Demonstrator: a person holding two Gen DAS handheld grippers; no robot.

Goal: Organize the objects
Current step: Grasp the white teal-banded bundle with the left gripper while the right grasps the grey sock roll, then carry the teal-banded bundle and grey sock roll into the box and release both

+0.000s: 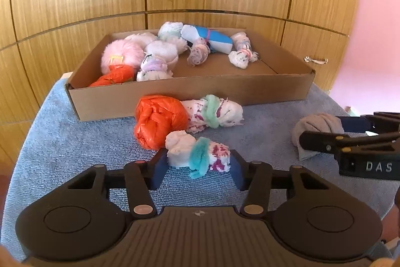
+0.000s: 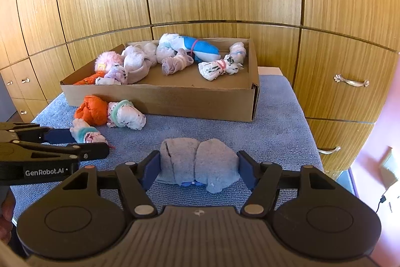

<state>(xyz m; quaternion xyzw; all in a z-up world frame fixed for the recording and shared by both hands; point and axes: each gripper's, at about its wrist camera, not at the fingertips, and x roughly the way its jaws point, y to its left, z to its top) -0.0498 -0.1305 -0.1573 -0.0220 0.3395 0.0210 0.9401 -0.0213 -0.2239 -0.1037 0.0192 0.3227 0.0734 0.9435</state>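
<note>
A cardboard box [image 1: 190, 94] [image 2: 160, 101] stands at the back of a blue towel and holds several rolled sock bundles. My left gripper [image 1: 197, 167] is open around a white sock roll with a teal band [image 1: 197, 152] [image 2: 85, 133] lying on the towel; whether its pads touch the roll's ends cannot be told. My right gripper [image 2: 198, 167] is open around a grey sock bundle [image 2: 198, 162] [image 1: 317, 131], its pads at the sides. An orange bundle [image 1: 160, 120] [image 2: 91, 111] and a second white roll with a green band [image 1: 215, 111] [image 2: 126, 116] lie in front of the box.
The blue towel [image 1: 262, 131] [image 2: 275, 121] covers the table top. Wooden cupboard doors with metal handles [image 2: 351, 80] stand behind and to the right. A pink wall [image 1: 375, 16] is at the far right.
</note>
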